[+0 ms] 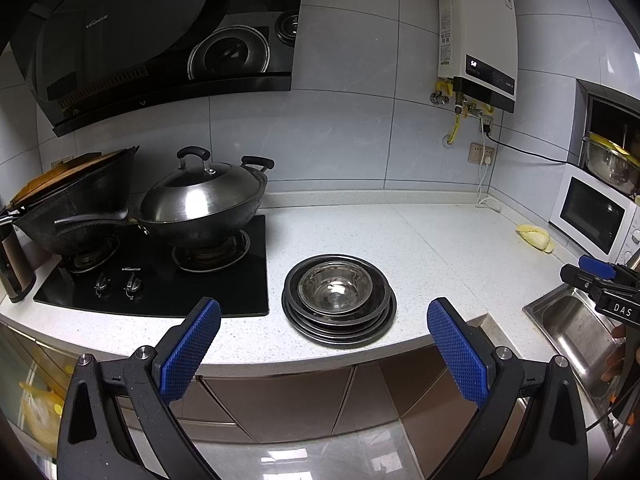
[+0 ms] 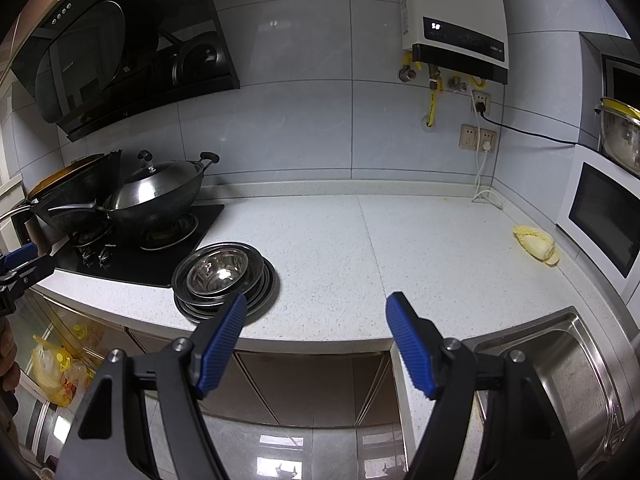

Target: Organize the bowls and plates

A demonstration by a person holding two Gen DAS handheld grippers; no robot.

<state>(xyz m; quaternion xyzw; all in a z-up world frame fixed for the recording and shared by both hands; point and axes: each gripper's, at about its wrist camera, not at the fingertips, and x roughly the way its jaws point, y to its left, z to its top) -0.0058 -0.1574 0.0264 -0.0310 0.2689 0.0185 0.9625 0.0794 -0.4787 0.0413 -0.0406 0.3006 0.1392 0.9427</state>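
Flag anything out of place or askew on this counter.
A loose piece of yellow cabbage lies bare on the countertop near the microwave. On the stove, the left black wok sits steeply tilted. The plate stack with its bowl looks tidy.

— Sitting near the front edge of the counter (image 1: 420, 240): a stack of plates (image 1: 340, 326) with a bowl (image 1: 335, 288) nesting in the top one.

— And lying just left of that stack, the stove (image 1: 160, 280), carrying a lidded wok (image 1: 200, 204) on its right burner and a pan (image 1: 76, 208) on its left.

— Standing at the far right against the wall: a microwave (image 1: 596, 216), with a cabbage (image 1: 534, 236) lying before it.

— Sinking into the counter at the right front, the sink (image 1: 576, 332).
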